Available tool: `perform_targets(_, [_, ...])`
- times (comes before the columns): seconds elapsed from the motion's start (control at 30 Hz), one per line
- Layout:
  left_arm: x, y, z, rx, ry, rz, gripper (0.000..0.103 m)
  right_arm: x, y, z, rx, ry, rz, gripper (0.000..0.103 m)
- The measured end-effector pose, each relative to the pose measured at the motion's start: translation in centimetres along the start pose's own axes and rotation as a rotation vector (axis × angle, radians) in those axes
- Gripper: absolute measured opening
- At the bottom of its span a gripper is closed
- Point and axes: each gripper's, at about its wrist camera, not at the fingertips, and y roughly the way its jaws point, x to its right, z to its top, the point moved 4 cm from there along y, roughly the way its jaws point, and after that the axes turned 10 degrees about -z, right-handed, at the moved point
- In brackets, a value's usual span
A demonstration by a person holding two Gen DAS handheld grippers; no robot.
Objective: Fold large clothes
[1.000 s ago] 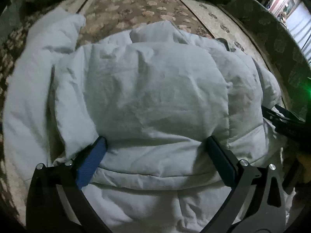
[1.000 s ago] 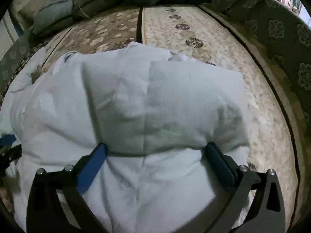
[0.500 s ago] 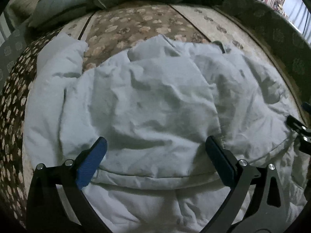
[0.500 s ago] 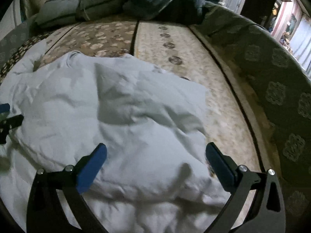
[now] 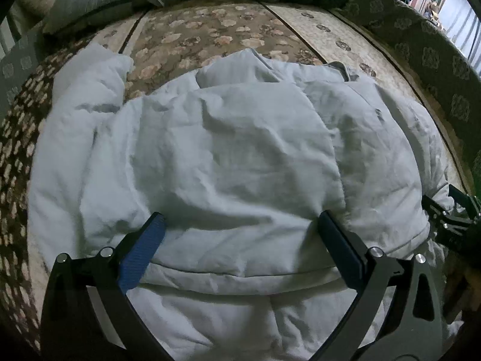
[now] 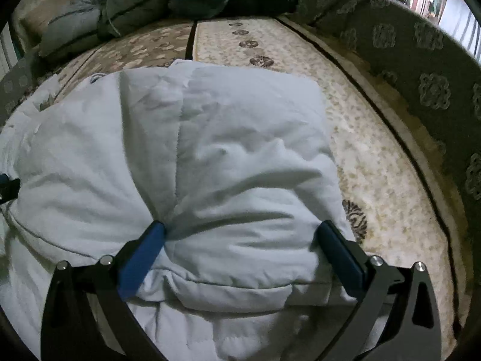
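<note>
Folding approx. midway: white padded coat (image 5: 234, 156) lies on the patterned sofa seat (image 5: 210, 36), near hem doubled over the body; left sleeve (image 5: 87, 102) not yet tucked. Left gripper (image 5: 240, 225) & right gripper (image 6: 240, 234) both spread wide, gripping nothing.

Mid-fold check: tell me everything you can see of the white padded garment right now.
The white padded garment is a puffy, quilted piece, crumpled and stitched in seams, lying folded over itself on the patterned mattress. A layered hem edge runs across the near side. A loose part trails to the left. The left gripper and right gripper both stand wide open, fingers straddling its near edge, blue pads against the fabric.
</note>
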Motion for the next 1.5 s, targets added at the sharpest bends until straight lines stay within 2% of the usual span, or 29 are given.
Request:
perform_targets(0.13, [0.4,-1.3,0.0,0.02,0.041,0.042,0.1,-0.2,0.1,0.3,-0.048,-0.006,-0.016,0.102])
perform_targets(0.33, [-0.4,-3.7,0.1,0.045,0.038,0.056,0.1,-1.0,0.1,3.0,-0.262,-0.056,-0.072,0.101])
perform_targets(0.53, [-3.8,-5.9,-1.0,0.0,-0.064,0.043,0.1,-3.5,-2.1,4.4,-0.129,-0.223,-0.065,0.101])
perform_targets(0.6, [-5.7,-7.2,-1.7,-0.005,-0.084,0.087,0.1,-4.4,-2.3,3.9,-0.079,-0.279,-0.084,0.101])
perform_targets(0.77, [-10.1,-10.3,-4.3,-0.022,-0.043,0.253,0.1,-5.1,-2.5,3.0,0.058,-0.36,-0.094,0.101])
perform_targets(0.9, [-12.6,-11.5,-5.0,-0.044,-0.045,0.31,0.1,-5.0,-2.5,2.9,0.098,-0.375,-0.073,0.101])
perform_targets(1.07, [-16.2,-12.0,-3.1,-0.041,-0.158,0.246,0.1,-5.1,-2.7,3.3,0.108,-0.454,-0.035,0.101])
perform_targets(1.2, [-18.4,-11.0,-0.3,-0.032,-0.18,0.234,0.1,-5.7,-2.9,3.8,0.177,-0.577,-0.113,0.101])
perform_targets(1.27, [-19.5,-9.6,1.1,-0.051,-0.194,0.167,0.1,-5.9,-3.0,4.4,0.201,-0.604,-0.143,0.101])
perform_targets(1.37, [-19.8,-7.0,2.5,-0.072,-0.169,0.127,0.1,-6.1,-2.8,5.5,0.189,-0.59,-0.126,0.101])
perform_targets(1.47, [-20.2,-4.0,4.1,-0.087,-0.131,0.142,0.1,-6.6,-2.6,6.0,0.197,-0.599,-0.141,0.101])
perform_targets(1.5, [-20.6,-3.0,4.6,-0.103,-0.15,0.106,0.1,-6.7,-2.5,5.9,0.201,-0.604,-0.145,0.101])
